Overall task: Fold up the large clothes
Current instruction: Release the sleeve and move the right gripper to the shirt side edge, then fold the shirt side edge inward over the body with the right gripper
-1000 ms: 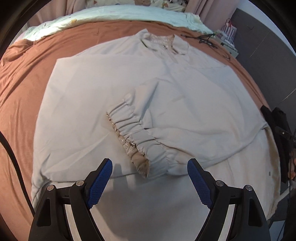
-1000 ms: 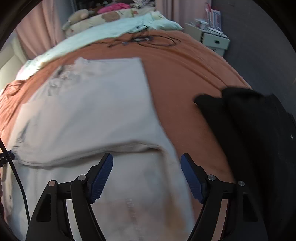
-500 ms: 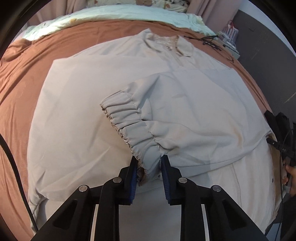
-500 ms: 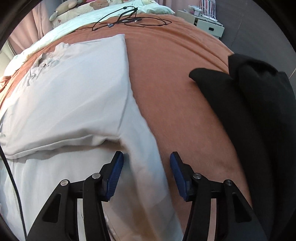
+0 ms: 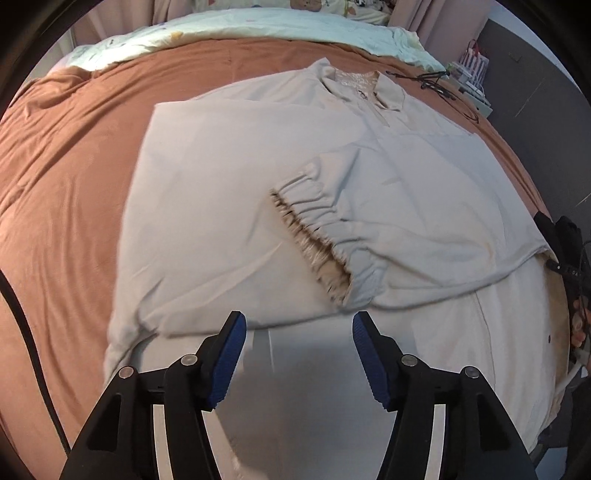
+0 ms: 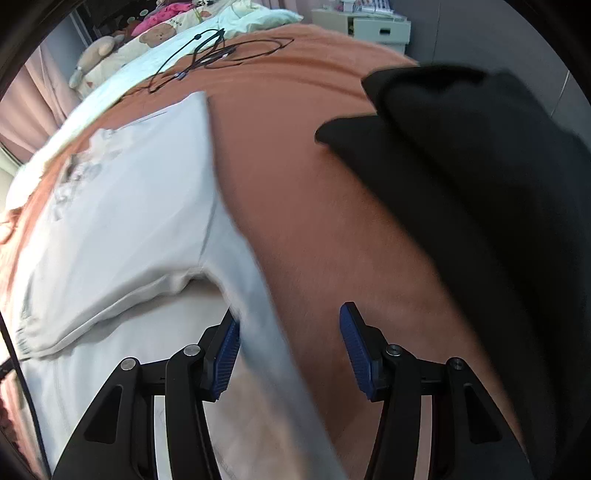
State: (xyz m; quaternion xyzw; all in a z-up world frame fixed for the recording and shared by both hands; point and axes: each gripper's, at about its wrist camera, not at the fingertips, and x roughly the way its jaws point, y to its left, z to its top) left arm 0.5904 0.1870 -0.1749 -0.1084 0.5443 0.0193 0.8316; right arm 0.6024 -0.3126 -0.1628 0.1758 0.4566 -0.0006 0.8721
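A large light-grey jacket (image 5: 229, 192) lies flat on the brown bedspread (image 5: 66, 177), collar at the far end. One sleeve is folded across the body; its gathered cuff (image 5: 317, 236) rests near the middle. My left gripper (image 5: 297, 349) is open and empty above the jacket's lower part, just short of the cuff. In the right wrist view the jacket's right edge (image 6: 236, 236) runs down between the jaws. My right gripper (image 6: 288, 349) is open, and the edge passes by its left finger.
A black garment (image 6: 480, 177) lies on the bedspread to the right of the jacket and shows at the edge of the left wrist view (image 5: 565, 236). A black cable (image 6: 221, 51) lies near the pillows. A white cabinet (image 6: 369, 26) stands beyond the bed.
My left gripper, shut on the cuff half a second ago, has opened and drawn back; the cuff lies on the jacket. My right gripper has opened wider and shifted along the jacket's edge.
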